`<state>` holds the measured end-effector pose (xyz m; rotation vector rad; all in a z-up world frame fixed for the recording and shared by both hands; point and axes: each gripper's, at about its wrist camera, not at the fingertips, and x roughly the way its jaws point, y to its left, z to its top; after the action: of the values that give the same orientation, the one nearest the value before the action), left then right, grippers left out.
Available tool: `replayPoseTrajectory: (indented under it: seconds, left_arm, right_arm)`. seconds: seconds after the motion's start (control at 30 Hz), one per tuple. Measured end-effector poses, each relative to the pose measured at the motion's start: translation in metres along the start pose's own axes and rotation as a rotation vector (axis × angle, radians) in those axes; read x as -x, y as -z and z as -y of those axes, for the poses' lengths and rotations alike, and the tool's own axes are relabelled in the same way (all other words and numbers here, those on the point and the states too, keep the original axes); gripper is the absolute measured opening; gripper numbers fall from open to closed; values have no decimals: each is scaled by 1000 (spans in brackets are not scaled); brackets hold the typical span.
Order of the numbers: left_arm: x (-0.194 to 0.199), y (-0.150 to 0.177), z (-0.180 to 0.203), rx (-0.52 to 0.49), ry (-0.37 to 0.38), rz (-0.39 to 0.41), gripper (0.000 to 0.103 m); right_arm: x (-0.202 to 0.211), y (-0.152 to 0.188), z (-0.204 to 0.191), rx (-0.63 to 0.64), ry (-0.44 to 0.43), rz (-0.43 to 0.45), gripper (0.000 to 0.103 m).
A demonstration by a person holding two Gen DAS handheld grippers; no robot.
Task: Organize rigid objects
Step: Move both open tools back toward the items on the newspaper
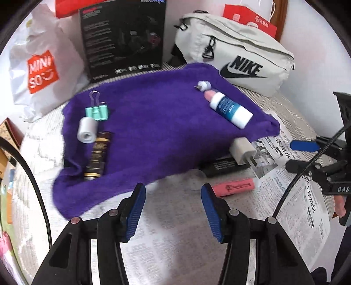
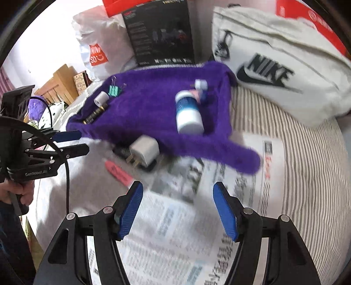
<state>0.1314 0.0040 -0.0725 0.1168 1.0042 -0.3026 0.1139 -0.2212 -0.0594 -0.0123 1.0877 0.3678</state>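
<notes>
A purple towel [image 1: 153, 122] lies on the bed and carries a blue-and-white bottle [image 1: 230, 108], a small white cap [image 1: 204, 85], a green binder clip [image 1: 97, 111], a white roll [image 1: 87, 129] and a dark gold-banded tube [image 1: 97, 157]. A white charger plug [image 1: 243, 151] rests on a black box [image 1: 221, 167] at the towel's near edge, with a pink eraser [image 1: 234, 186] beside it. My left gripper [image 1: 173, 210] is open and empty, just short of the towel's front edge. My right gripper [image 2: 177, 210] is open and empty over the newspaper [image 2: 175, 230]; it also shows in the left wrist view [image 1: 300, 155].
A white Nike bag [image 1: 237, 54], a black carton [image 1: 122, 37], a white Miniso bag [image 1: 41, 72] and red packaging [image 1: 250, 18] stand along the wall. Newspaper [image 1: 291, 193] covers the striped bedding [image 2: 307, 153]. Wooden furniture [image 2: 59, 85] is at the left.
</notes>
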Motion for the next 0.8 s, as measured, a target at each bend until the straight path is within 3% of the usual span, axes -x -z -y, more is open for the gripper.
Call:
replayPoseTrajectory:
  seconds: [0.5,0.63,0.8]
  left_arm:
    - [-31,-8,12,4,20,-33,50]
    - [-37,-7,15,-39,-20,-62,38]
    - [-36,-8,14,-41,-20,-58,38]
  right_arm:
    - [-7,26,19,-72,-11,-48,66]
    - [-9,25,18,-64,-7,-56,66]
    - [-11,25,18,-62,-11,-59,66]
